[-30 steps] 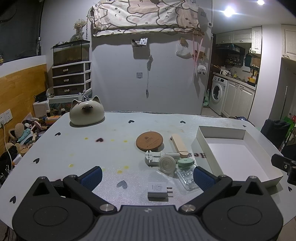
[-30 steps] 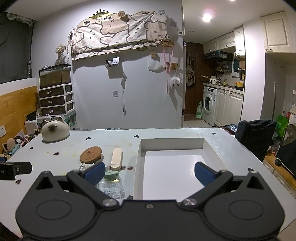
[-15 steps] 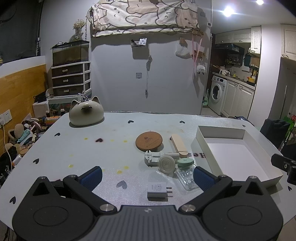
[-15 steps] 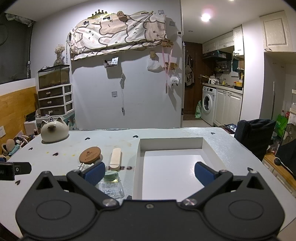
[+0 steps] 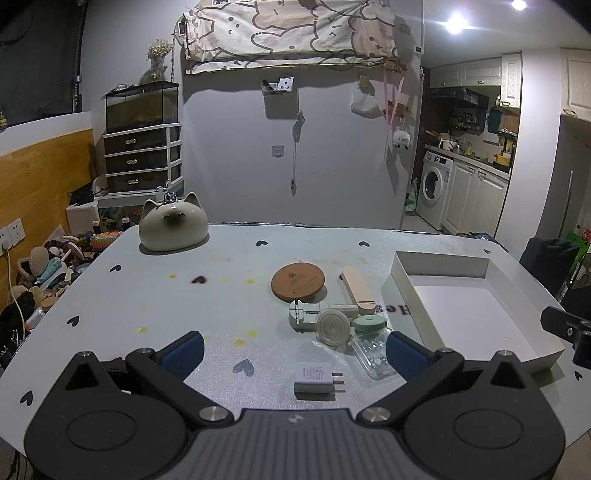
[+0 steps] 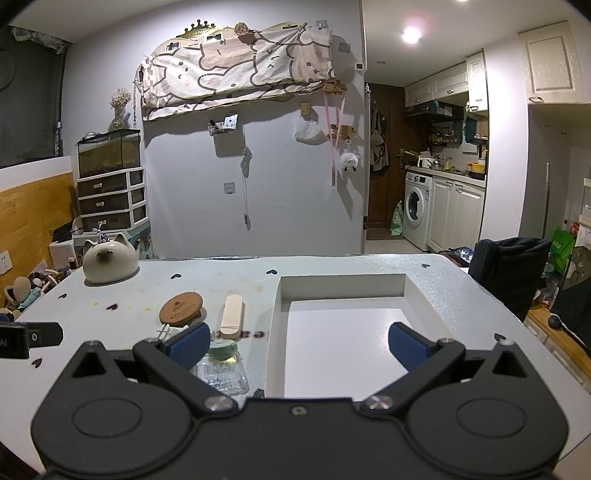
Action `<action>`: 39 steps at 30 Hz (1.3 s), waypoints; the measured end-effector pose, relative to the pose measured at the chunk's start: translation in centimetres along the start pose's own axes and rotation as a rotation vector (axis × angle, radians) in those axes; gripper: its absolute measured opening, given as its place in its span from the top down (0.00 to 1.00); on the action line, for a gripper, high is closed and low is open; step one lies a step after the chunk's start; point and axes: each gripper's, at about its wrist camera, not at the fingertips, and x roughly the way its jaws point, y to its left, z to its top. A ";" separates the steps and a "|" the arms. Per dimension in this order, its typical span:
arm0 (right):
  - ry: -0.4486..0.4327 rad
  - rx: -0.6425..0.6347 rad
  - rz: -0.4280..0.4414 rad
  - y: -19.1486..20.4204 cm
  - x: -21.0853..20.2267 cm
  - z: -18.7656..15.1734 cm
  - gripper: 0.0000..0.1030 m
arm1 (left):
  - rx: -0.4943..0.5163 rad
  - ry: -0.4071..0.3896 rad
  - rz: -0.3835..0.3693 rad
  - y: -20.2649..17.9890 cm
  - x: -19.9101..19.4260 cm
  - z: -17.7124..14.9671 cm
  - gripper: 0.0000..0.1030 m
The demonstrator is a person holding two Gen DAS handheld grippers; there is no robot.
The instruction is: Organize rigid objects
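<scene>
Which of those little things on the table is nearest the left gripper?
The white plug adapter, alone in front of the cluster, almost between the open left gripper.

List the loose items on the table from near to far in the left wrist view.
White charger plug → clear plastic bottle → round cork coaster → cat-shaped ceramic pot.

Grey wall [image 5: 240, 155] hung with patterned cloth [image 5: 291, 33]; white drawer unit [image 5: 142, 157] left, white washing machine [image 5: 434, 192] right, ceiling spotlight [image 5: 456, 24] glaring.
</scene>
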 end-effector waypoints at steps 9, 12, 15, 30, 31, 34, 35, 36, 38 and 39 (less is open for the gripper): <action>0.000 -0.001 0.001 0.0 0.1 0.0 0.00 | 0.000 0.000 0.001 0.0 0.0 0.0 0.00; 0.001 0.000 0.000 0.0 0.1 0.0 0.00 | 0.000 0.000 0.000 0.0 0.0 0.0 0.00; 0.001 -0.001 0.000 0.1 0.2 -0.1 0.00 | 0.000 0.000 0.000 0.0 0.0 0.0 0.00; -0.002 -0.005 0.017 -0.1 -0.3 0.4 0.00 | -0.010 -0.002 0.000 0.0 0.3 -0.1 0.00; -0.004 -0.008 0.023 -0.4 -0.4 0.6 0.00 | -0.010 -0.002 0.000 0.0 0.4 -0.1 0.00; -0.016 -0.017 0.021 -0.8 -0.4 1.0 0.00 | -0.012 0.005 0.001 -0.1 1.0 0.1 0.00; -0.018 -0.017 0.019 -1.0 -0.4 1.1 0.00 | -0.016 0.009 0.000 -0.4 1.2 0.2 0.00; -0.019 -0.014 0.016 -1.4 -0.2 1.2 0.00 | -0.019 0.013 0.000 -0.6 1.3 0.2 0.00; -0.020 -0.011 0.008 -2.2 0.0 1.4 0.00 | -0.023 0.019 0.004 -1.2 1.7 0.4 0.00; -0.021 -0.009 0.002 -2.7 0.3 1.5 0.00 | -0.024 0.022 0.006 -1.5 1.9 0.6 0.00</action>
